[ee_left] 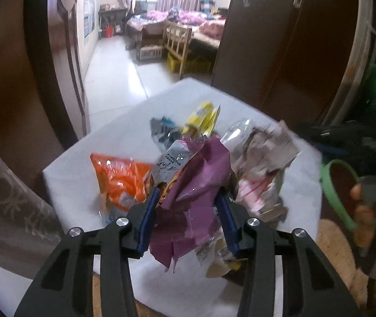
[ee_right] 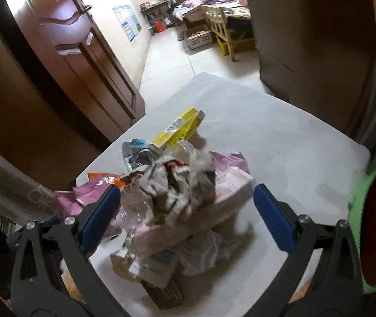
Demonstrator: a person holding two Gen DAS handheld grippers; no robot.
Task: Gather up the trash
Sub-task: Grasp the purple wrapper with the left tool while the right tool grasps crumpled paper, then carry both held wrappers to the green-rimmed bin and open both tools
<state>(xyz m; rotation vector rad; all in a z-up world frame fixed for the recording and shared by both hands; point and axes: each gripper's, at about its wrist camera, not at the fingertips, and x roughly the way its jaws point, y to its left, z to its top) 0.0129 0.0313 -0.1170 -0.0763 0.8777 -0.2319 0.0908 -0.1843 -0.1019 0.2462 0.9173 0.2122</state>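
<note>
A heap of trash lies on a white table. My left gripper is shut on a purple wrapper with a silver snack bag, held above the heap. An orange bag, a yellow box, a clear plastic bottle and crumpled paper lie around it. My right gripper is open, its blue pads either side of the crumpled paper and a pink-white box. A green-rimmed bin stands at the table's right.
A brown door stands left and a dark wardrobe right. Beyond the table, tiled floor leads to a bed, a wooden chair and yellow crates. A person's hand holds the right gripper's handle near the bin.
</note>
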